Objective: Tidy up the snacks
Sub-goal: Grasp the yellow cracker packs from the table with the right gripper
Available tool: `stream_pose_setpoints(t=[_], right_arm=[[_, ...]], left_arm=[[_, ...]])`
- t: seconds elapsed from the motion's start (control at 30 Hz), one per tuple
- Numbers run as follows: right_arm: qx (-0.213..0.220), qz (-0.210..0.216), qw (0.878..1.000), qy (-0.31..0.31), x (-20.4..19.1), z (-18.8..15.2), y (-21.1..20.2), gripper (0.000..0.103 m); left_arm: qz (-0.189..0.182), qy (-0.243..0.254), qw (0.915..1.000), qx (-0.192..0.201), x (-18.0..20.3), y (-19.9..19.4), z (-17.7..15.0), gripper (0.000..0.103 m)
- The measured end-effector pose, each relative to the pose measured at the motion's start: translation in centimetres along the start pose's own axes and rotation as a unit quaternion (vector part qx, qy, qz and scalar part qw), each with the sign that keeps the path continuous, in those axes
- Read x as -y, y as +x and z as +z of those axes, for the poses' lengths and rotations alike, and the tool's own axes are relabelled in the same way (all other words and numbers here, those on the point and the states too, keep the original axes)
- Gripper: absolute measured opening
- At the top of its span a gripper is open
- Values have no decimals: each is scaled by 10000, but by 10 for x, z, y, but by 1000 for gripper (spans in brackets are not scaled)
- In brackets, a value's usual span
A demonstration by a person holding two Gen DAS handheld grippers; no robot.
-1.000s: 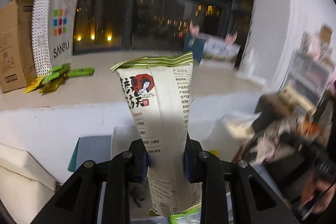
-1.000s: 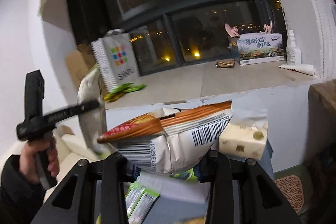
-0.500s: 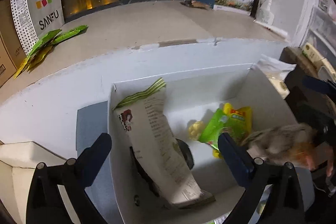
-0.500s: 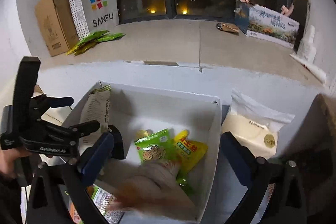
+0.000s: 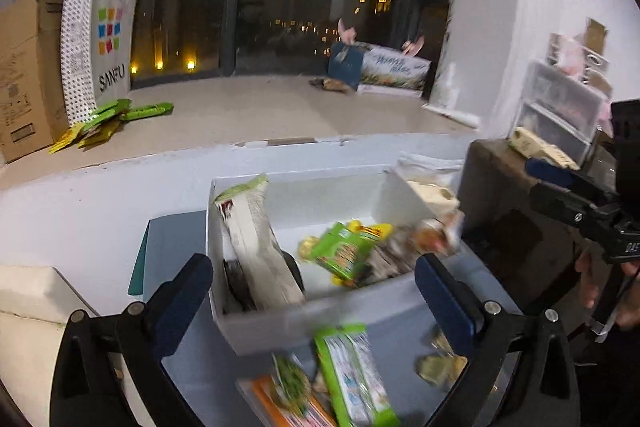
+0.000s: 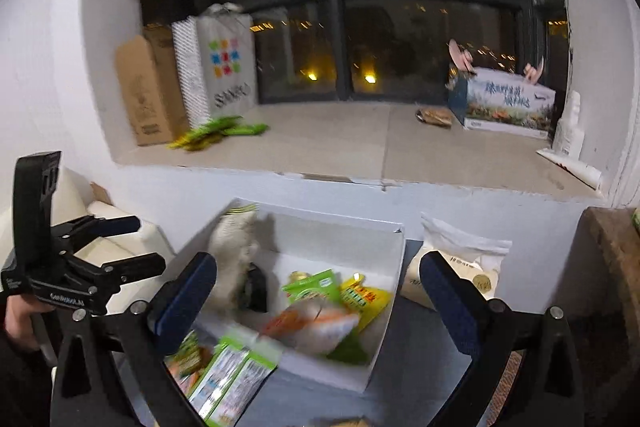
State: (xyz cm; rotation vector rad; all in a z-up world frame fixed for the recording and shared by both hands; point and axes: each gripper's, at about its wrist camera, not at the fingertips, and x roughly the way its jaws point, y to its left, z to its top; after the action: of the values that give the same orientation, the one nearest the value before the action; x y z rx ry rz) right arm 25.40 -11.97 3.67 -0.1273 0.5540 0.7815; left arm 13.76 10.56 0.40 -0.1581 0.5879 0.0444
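A white open box stands on a grey table and shows in the right wrist view too. A tall cream snack bag leans at its left wall. Green and yellow packets and an orange-white bag lie inside. My left gripper is open and empty, above the box's near side. My right gripper is open and empty over the box. Loose green packets lie in front of the box.
A white tissue pack sits right of the box. On the window ledge stand a cardboard box, a SANFU bag, green packets and a printed carton. A brown cabinet stands at right.
Both grippers let go of their bags into the box and opened wide. They have since drawn back and up from the box.
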Motion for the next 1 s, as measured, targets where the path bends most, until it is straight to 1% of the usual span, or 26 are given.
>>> stream_pose_setpoints(t=[0.03,0.1,0.27,0.4,0.5,0.53,0.6,0.7,0.77,0.87,1.0], right_arm=[[51,92,9999,-35,-3,-9,-12,103],[143,141,9998,-92,-7,-26,-32,103],[91,180,9997,-156,-9,-81,-66,103],[-123,270,9994,174,1,-129,-79,103],[-223,291,9985,417,9,-159,-90,103],[-226,233,9982,509,11,-171,-95,103],[-240,244,9975,613,16,-187,-104,103],[-312,237,9967,711,20,-201,-108,103],[-349,218,9965,731,24,-203,-108,103],[-375,262,9957,803,27,-201,-100,103],[-676,292,9954,620,25,-196,-73,103]], left_arm=[[-88,-20,9999,61,5,-11,-10,103],[-207,-25,9997,100,17,-29,-32,103],[-82,69,9999,129,48,-58,-90,103],[-245,-118,9996,-46,60,-67,-124,103],[-320,-87,9994,-33,68,-74,-141,103],[-319,-47,9995,-44,70,-76,-144,103],[-274,-26,9996,-23,73,-79,-146,103],[-372,-127,9992,35,75,-82,-146,103],[-501,-146,9986,47,77,-83,-146,103],[-480,-82,9988,33,80,-83,-146,103],[-535,-43,9986,-23,83,-82,-147,103]])
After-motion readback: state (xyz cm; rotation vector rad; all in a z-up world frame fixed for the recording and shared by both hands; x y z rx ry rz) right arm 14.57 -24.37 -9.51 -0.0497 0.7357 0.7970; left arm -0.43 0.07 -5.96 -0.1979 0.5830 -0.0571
